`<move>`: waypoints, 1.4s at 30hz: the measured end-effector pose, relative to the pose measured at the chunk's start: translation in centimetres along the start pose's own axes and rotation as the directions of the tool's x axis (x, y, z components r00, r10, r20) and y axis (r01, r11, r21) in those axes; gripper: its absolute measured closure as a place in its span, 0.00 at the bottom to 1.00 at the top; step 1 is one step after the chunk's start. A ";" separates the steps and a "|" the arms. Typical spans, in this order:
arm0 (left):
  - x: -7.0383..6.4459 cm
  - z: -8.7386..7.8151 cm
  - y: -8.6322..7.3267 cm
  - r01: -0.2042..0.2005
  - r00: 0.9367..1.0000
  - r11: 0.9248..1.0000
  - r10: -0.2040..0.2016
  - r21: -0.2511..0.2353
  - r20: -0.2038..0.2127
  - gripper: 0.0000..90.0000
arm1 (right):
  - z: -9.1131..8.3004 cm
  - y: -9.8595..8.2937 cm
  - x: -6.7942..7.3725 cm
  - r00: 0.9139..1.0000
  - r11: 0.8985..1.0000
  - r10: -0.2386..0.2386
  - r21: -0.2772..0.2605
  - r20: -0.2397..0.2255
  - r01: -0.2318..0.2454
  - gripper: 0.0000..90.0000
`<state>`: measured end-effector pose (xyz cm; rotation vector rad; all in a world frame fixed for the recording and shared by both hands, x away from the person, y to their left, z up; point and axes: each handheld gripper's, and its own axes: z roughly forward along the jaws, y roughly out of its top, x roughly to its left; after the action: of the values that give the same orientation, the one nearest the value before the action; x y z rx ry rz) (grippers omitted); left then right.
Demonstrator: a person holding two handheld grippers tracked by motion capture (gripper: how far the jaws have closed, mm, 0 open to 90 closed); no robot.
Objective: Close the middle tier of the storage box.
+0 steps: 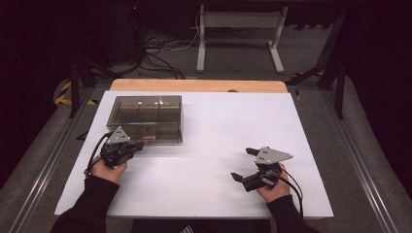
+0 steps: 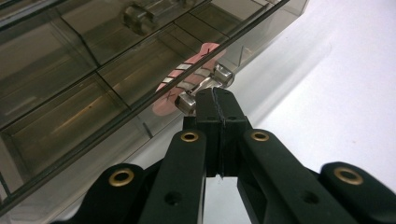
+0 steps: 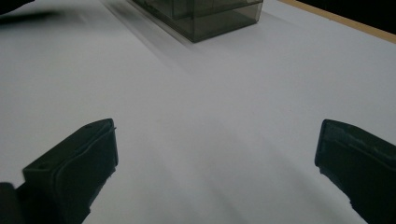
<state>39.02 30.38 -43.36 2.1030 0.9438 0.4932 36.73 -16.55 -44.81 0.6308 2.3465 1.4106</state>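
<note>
The smoky box [image 1: 148, 119] on the far left of my desk [image 1: 228, 121] is the one obstacle, and my left tongs [image 1: 140, 144] are hard against its near wall, jaws together at a metal latch [image 2: 205, 86], so there is no way forward there. My right tongs [image 1: 244, 164] stand with jaws wide over bare white desk, well apart from the box, and the whole middle and right of the desk are free to cross. The near strip between my two hands is free too.
</note>
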 end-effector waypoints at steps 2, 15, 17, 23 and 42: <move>0.1 0.1 0.1 -0.005 1.000 1.000 0.006 0.002 -0.006 1.00 | 0.0 0.0 0.0 1.000 1.000 0.000 0.001 0.000 0.000 0.00; 0.4 0.8 0.5 0.009 0.998 1.000 -0.010 -0.016 -0.057 1.00 | 0.0 0.0 0.0 1.000 1.000 -0.001 0.002 0.000 0.001 0.00; 0.4 0.9 0.5 0.017 0.998 1.000 -0.018 -0.015 -0.056 1.00 | 0.0 0.0 0.0 1.000 1.000 -0.001 0.003 0.001 0.001 0.00; 0.7 1.2 0.7 0.027 0.997 0.999 -0.029 -0.021 -0.075 1.00 | 0.0 0.0 0.0 1.000 1.000 0.000 0.003 0.001 0.000 0.00; 0.7 1.3 1.0 0.040 0.996 0.999 -0.041 -0.023 -0.083 0.99 | 0.0 0.0 0.0 1.000 1.000 -0.003 0.004 0.000 0.003 0.00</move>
<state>40.72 29.81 -43.39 2.0533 1.0222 0.5720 36.74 -16.52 -44.82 0.6277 2.3498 1.4051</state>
